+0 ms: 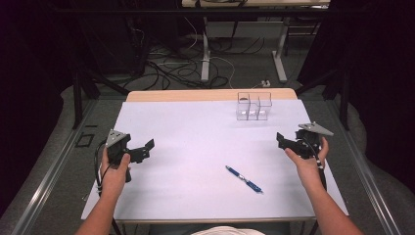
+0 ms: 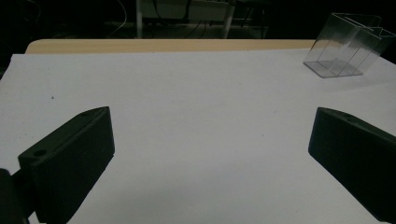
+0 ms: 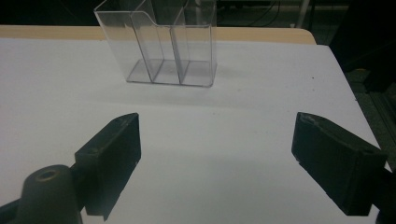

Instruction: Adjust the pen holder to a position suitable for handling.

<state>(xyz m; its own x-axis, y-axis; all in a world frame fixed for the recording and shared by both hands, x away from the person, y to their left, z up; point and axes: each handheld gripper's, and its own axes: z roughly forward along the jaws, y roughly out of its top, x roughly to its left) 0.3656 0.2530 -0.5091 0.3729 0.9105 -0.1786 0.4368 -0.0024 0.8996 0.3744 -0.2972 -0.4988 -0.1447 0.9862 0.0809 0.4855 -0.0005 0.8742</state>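
Evidently nothing is picked up yet, and both hands wait at the sides of the white table. The blue pen lies flat in the lower middle of the high view, slanting from upper left to lower right, well apart from both tools and nearer the right one. The clear holder stands upright in the upper right part of the table, its compartments bare.

The likely next step is a reach for the pen, which calls for a hand to swing inward and down, line its jaws across the thin barrel, and close.

The left gripper sits at the left edge, held off the surface in a fist, pointing toward the middle; its jaws are spread with nothing between them. The right gripper at the right edge mirrors it, jaws spread wide and bare, aimed toward the holder.
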